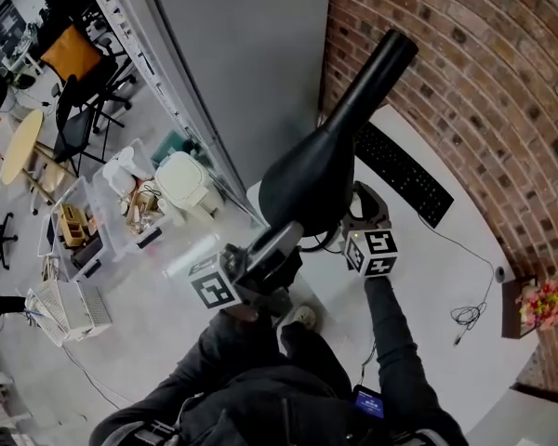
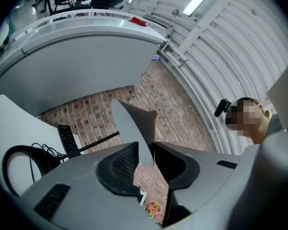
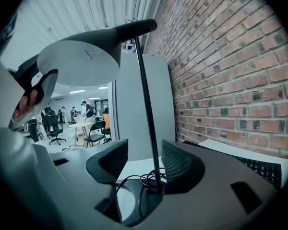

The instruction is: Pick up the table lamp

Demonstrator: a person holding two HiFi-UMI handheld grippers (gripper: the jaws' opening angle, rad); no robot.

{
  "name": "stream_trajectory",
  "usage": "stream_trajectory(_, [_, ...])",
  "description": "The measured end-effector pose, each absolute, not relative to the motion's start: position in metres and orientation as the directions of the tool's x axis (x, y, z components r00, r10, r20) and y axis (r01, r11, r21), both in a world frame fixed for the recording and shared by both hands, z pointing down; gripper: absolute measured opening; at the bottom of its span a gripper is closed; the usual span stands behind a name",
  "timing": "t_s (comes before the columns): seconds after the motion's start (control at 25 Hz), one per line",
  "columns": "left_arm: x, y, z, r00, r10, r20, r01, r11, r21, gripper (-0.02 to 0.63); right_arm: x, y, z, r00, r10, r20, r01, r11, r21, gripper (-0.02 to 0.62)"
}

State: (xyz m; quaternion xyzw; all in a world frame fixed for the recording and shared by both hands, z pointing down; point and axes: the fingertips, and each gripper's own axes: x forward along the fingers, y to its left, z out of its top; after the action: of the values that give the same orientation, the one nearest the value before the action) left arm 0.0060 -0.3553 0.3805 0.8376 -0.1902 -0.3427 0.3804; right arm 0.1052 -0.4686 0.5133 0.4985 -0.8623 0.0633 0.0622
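Head view: lamp (image 1: 312, 179) stands on table (image 1: 428, 295). L gripper (image 1: 270, 249) pinches shade (image 2: 129, 123) rim; R gripper (image 3: 144, 159) is spread, pole (image 3: 149, 123) between jaws, not pressed. Base (image 3: 134, 195) seems down on table, so closing on pole & lifting remain, I think.

Left gripper (image 2: 144, 153): tilted upward, jaws closed on the rim of the lamp shade (image 2: 130, 123). Right gripper (image 3: 145, 159): roughly level, jaws spread wide, lamp pole (image 3: 146, 109) between the pads, untouched. Right forearm (image 1: 395, 337) extended forward.
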Motion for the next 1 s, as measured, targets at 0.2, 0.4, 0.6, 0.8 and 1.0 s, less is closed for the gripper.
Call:
stream_trajectory(0.2, [0.009,-0.354,0.377,0.707,-0.561,-0.43,-0.071,-0.662,0.747,0.029,0.1,-0.49,0.517,-0.498,-0.85,0.174,-0.865,0.5,-0.035,0.191])
stream_trajectory(0.4, [0.012,-0.356,0.379,0.714,-0.549,-0.434,-0.049,-0.657,0.752,0.026,0.097,-0.509,0.524,-0.495,-0.846,0.199,-0.864,0.503,-0.011,0.19])
stream_trajectory(0.6, [0.012,-0.355,0.379,0.727,-0.535,-0.43,-0.048,-0.664,0.746,0.026,0.097,-0.517,0.522,-0.465,-0.863,0.198,-0.877,0.48,0.028,0.055])
stream_trajectory(0.8, [0.012,-0.357,0.38,0.728,-0.53,-0.435,-0.034,-0.662,0.748,0.023,0.096,-0.518,0.523,-0.461,-0.869,0.181,-0.874,0.48,0.077,0.049])
stream_trajectory(1.0, [0.015,-0.356,0.379,0.735,-0.509,-0.447,-0.007,-0.666,0.746,0.02,0.1,-0.516,0.522,-0.454,-0.876,0.165,-0.879,0.471,0.078,0.049])
